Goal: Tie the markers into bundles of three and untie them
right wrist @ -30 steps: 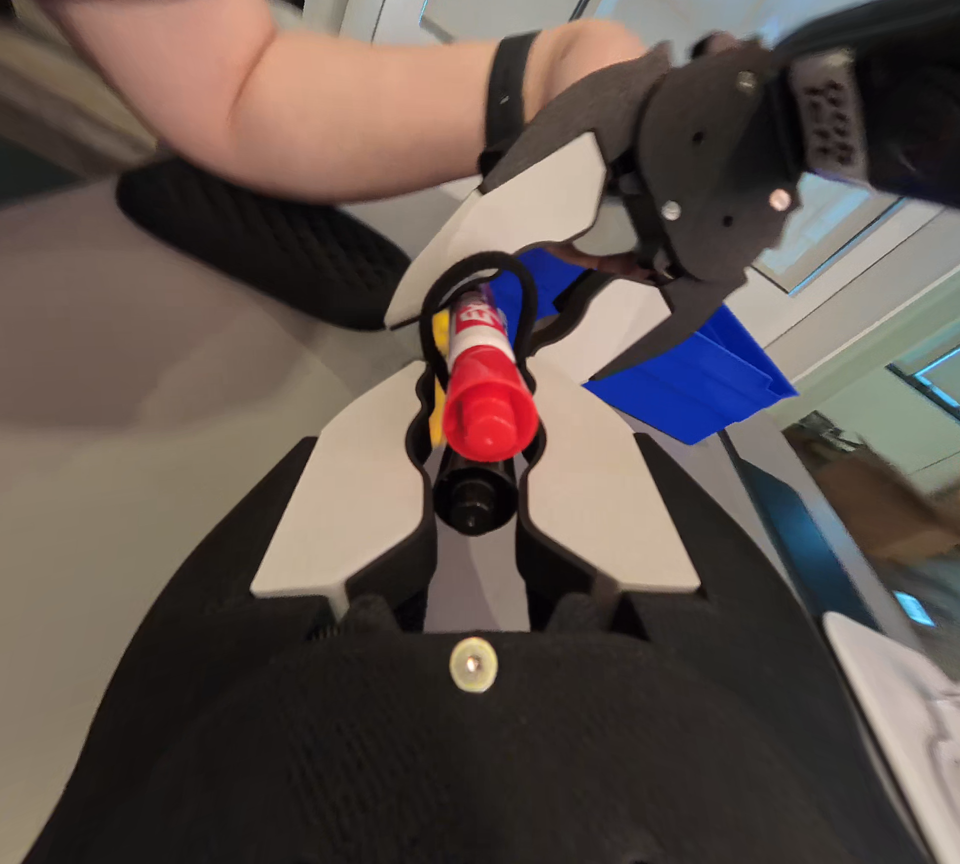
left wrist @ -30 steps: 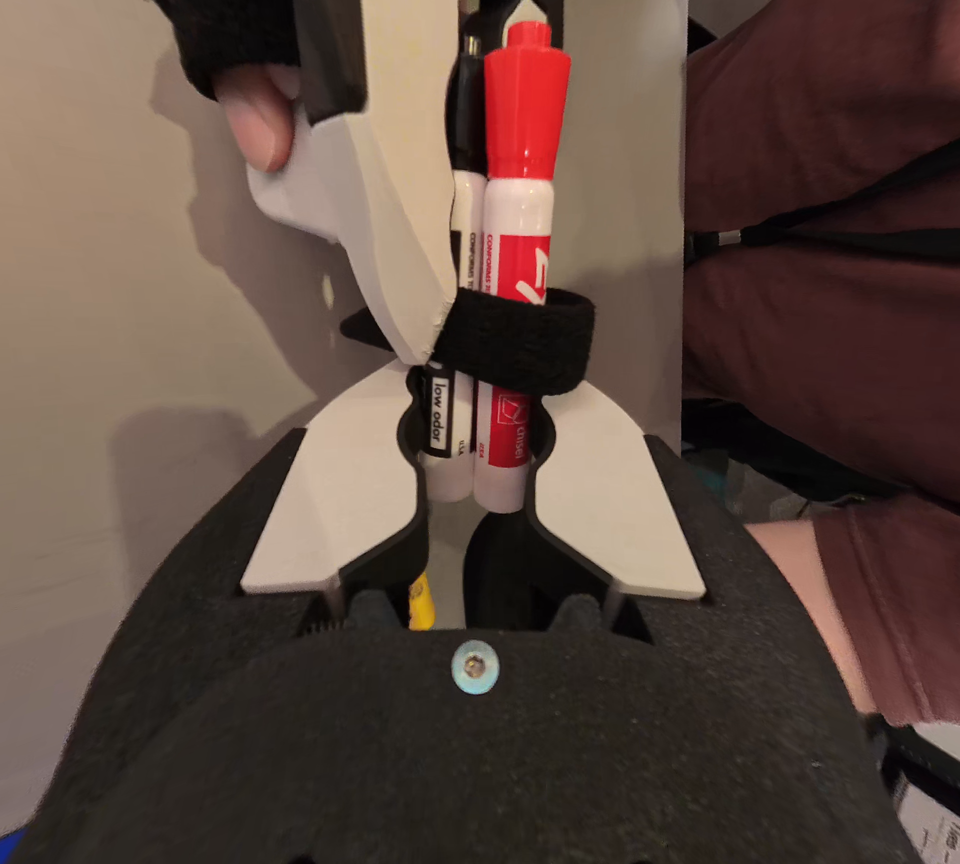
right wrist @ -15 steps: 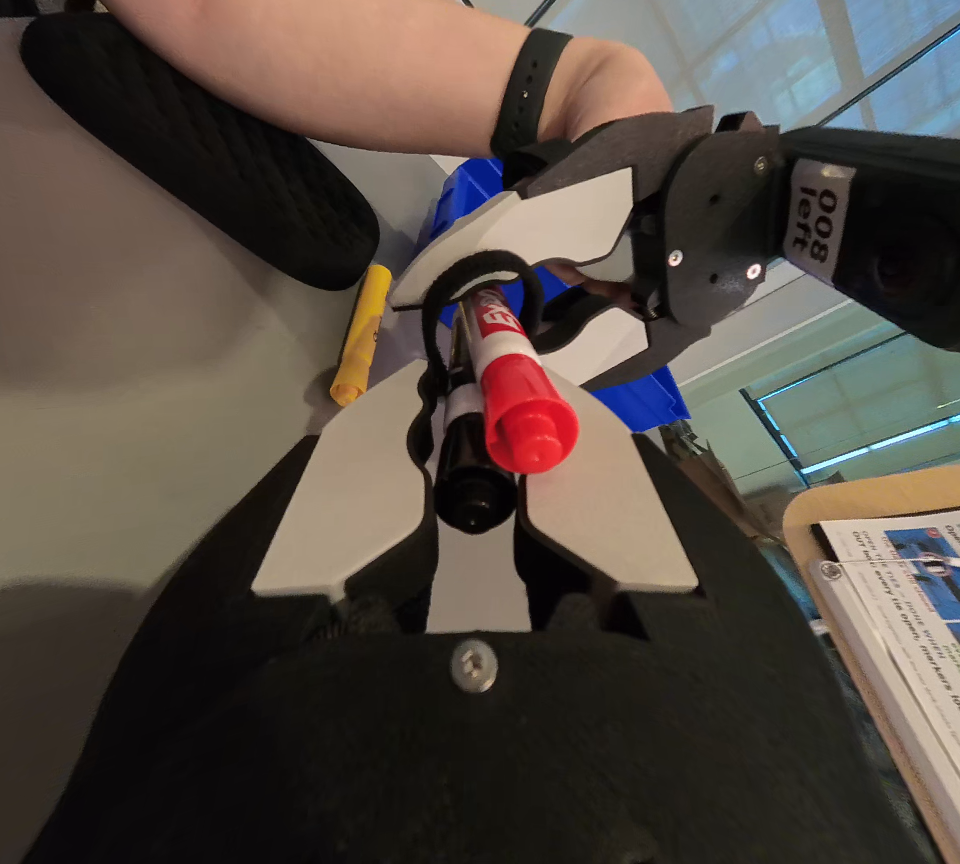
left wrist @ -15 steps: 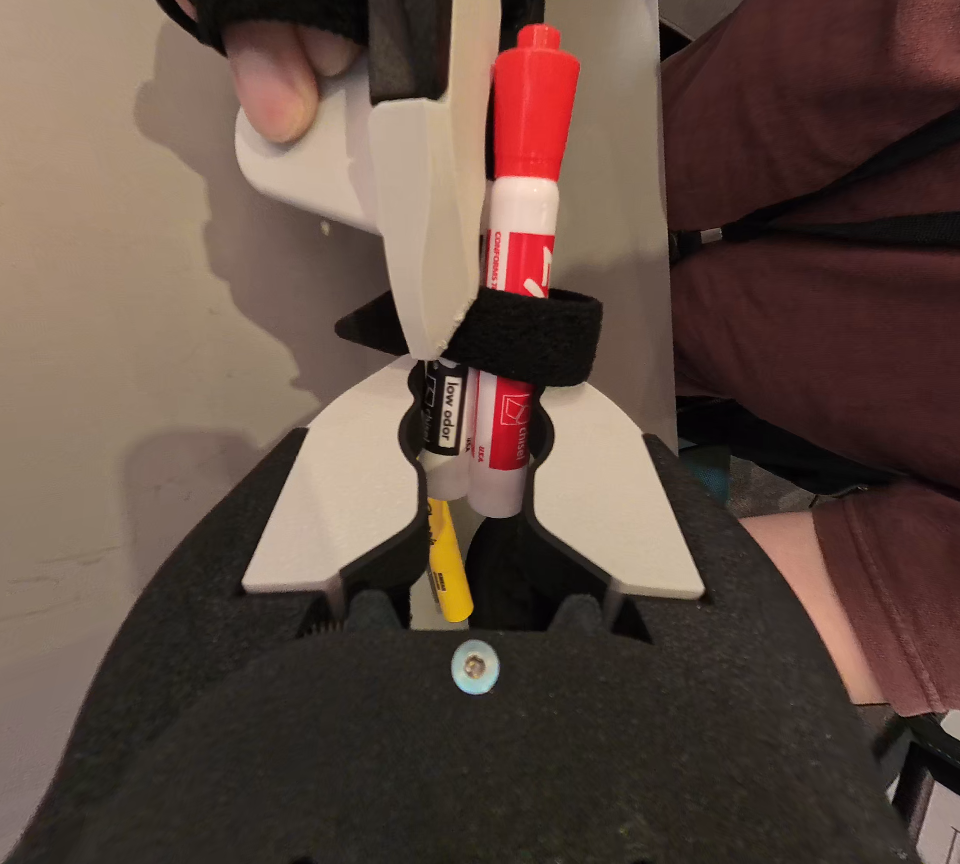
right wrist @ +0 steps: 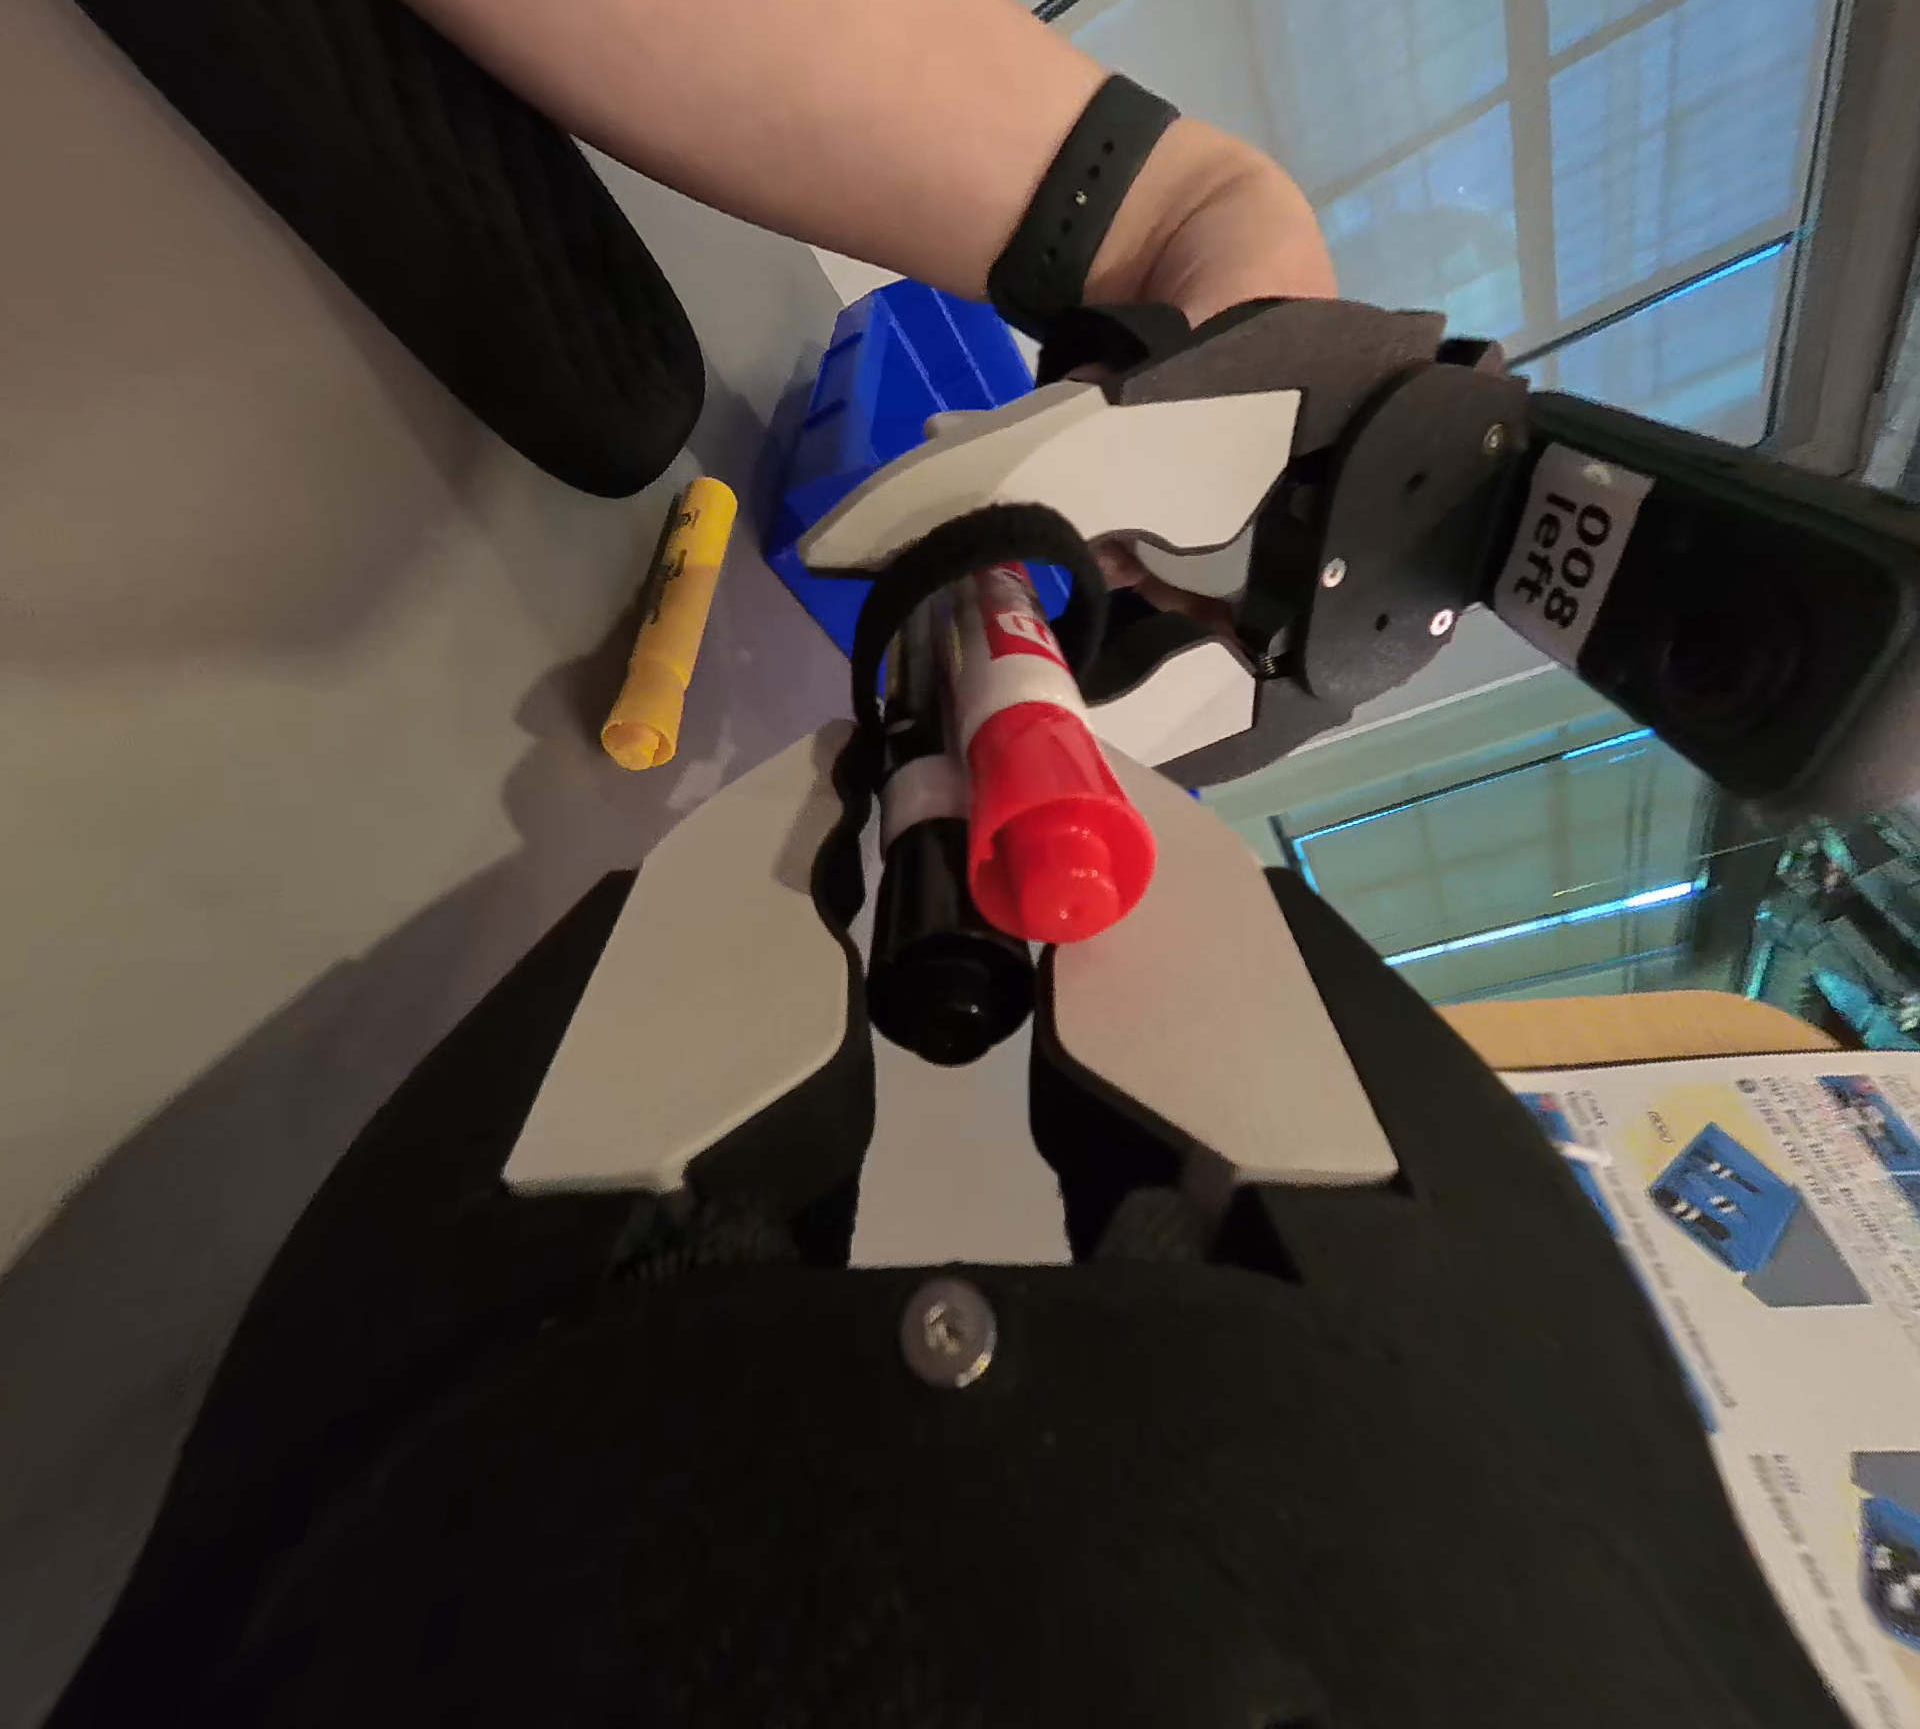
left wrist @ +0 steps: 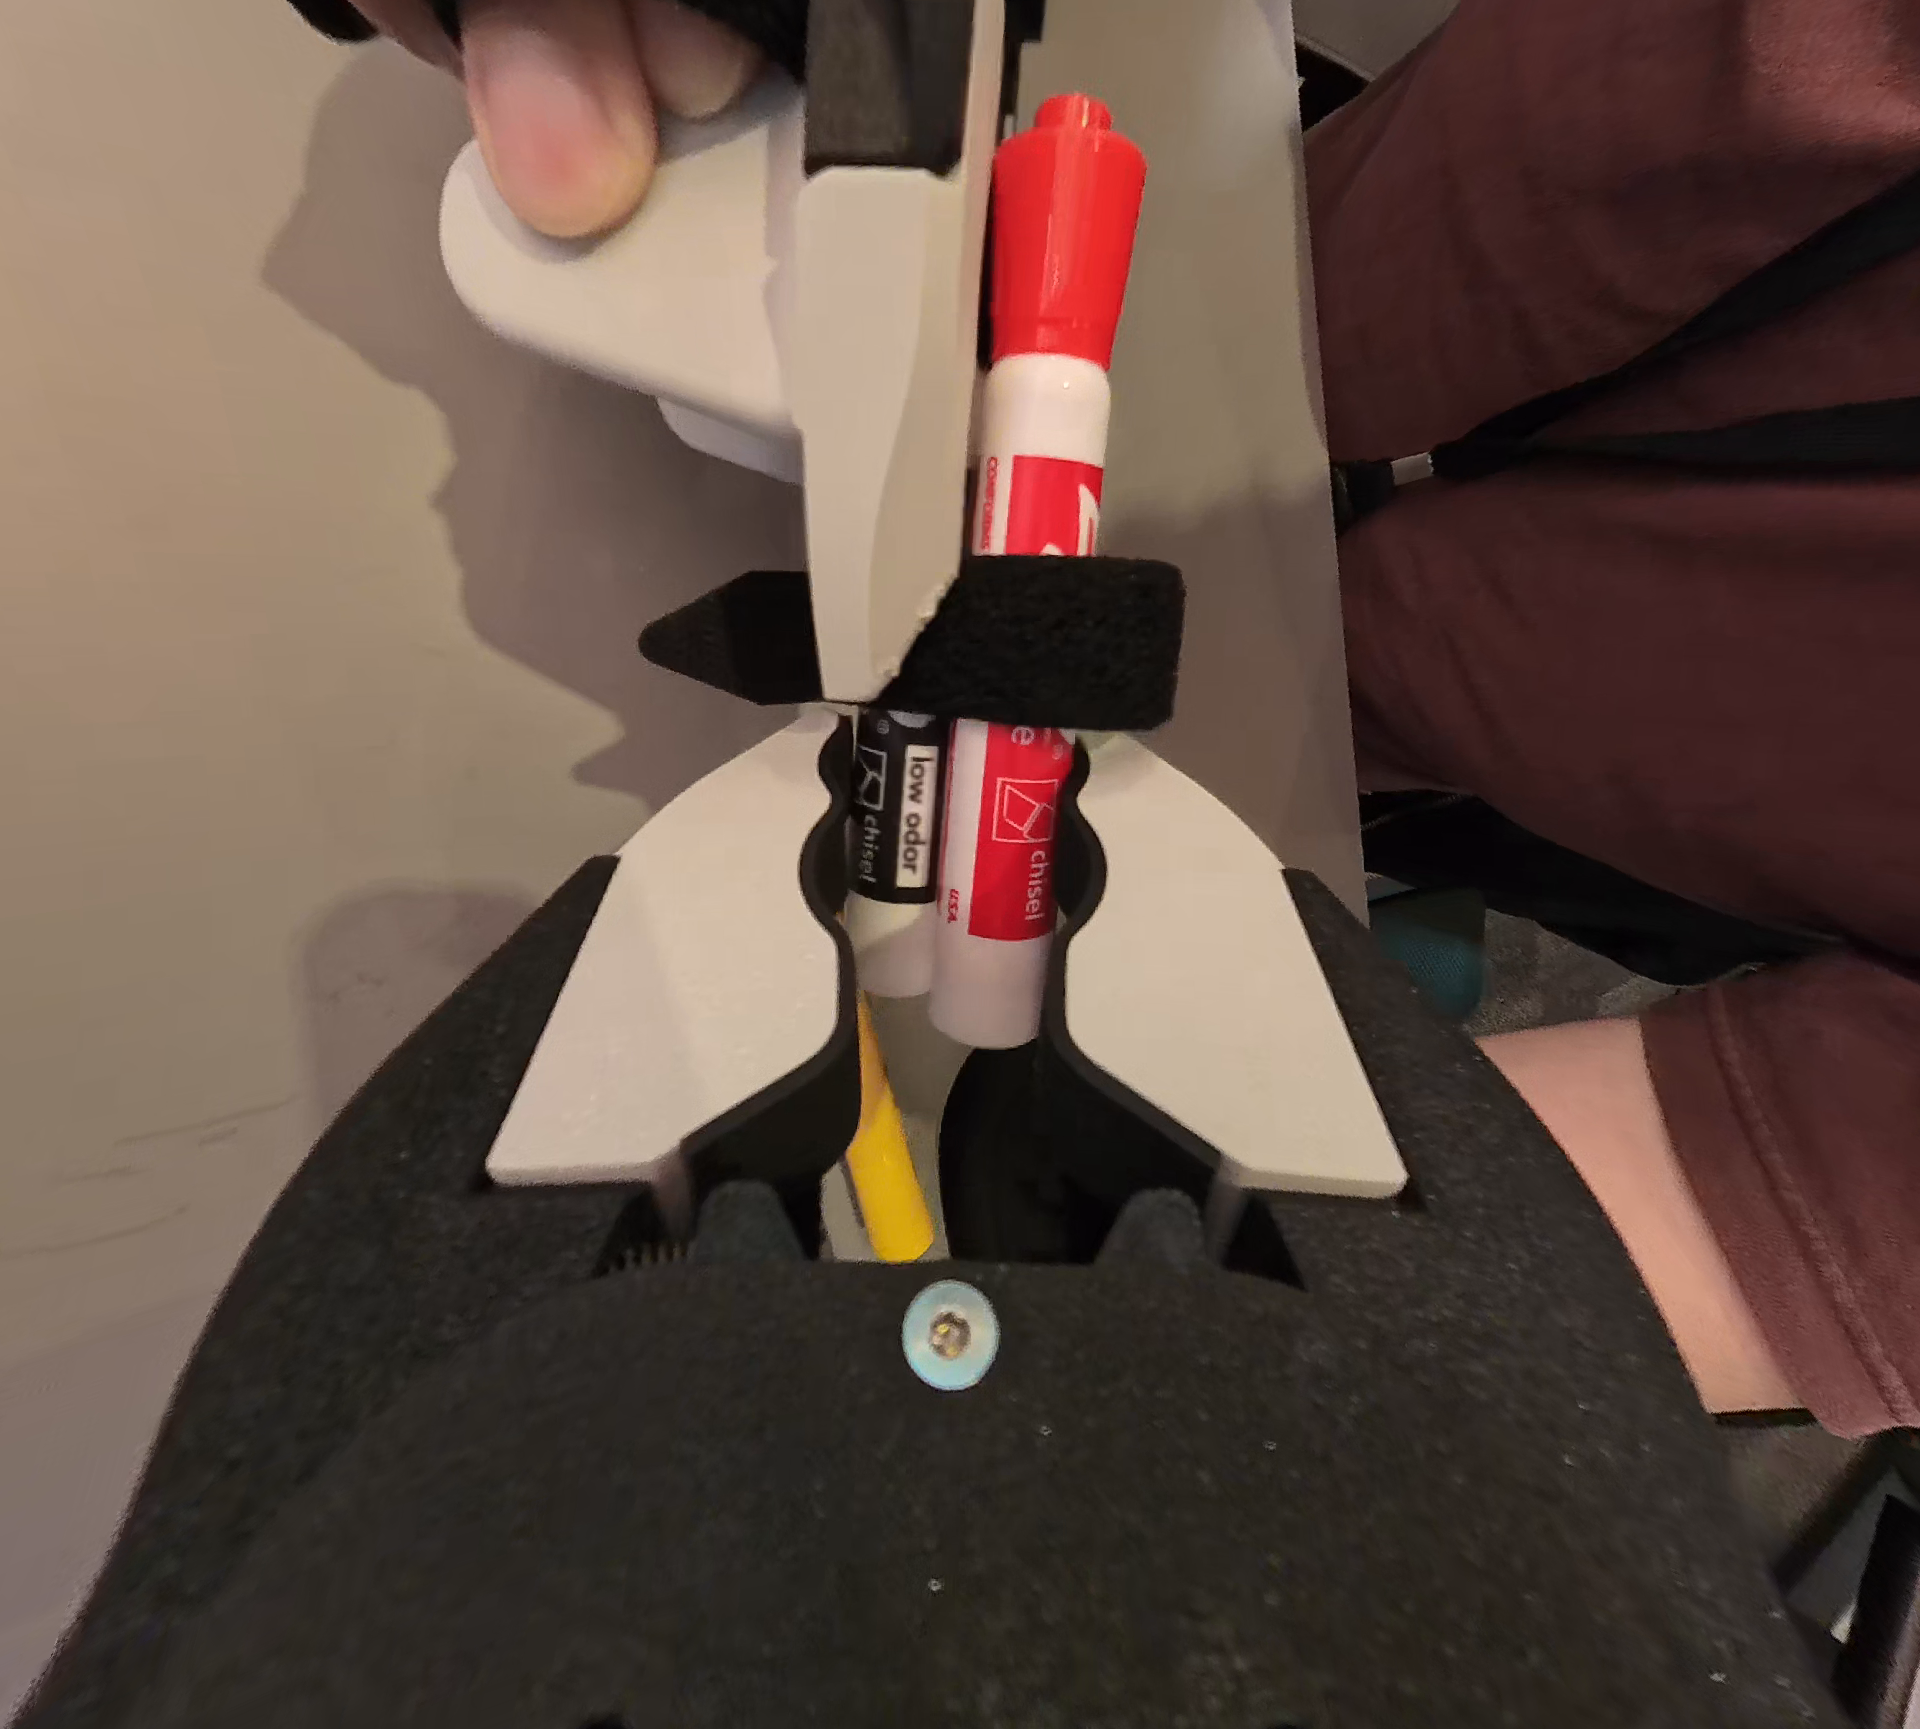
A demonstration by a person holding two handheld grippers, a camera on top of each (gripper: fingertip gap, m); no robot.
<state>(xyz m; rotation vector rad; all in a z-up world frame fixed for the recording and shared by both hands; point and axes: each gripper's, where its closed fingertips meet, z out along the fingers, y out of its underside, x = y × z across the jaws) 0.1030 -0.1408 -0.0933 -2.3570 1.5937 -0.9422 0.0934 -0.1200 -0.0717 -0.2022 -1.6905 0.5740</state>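
Since a second ago the yellow marker [right wrist: 670, 625] has slipped out of the bundle and now lies on the grey tabletop [right wrist: 260, 744], just left of the blue bin [right wrist: 883, 370]; only our right wrist view shows this clearly, while the left wrist view catches just a yellow sliver [left wrist: 883, 1149] behind the tool. Our left tool [left wrist: 951, 832] is closed on the bases of the red marker [left wrist: 1039, 453] and black marker [left wrist: 894, 832], both white-barrelled. Our right tool [right wrist: 940, 806] pinches the black strap [left wrist: 1049, 656] looped loosely round them, near their middle.
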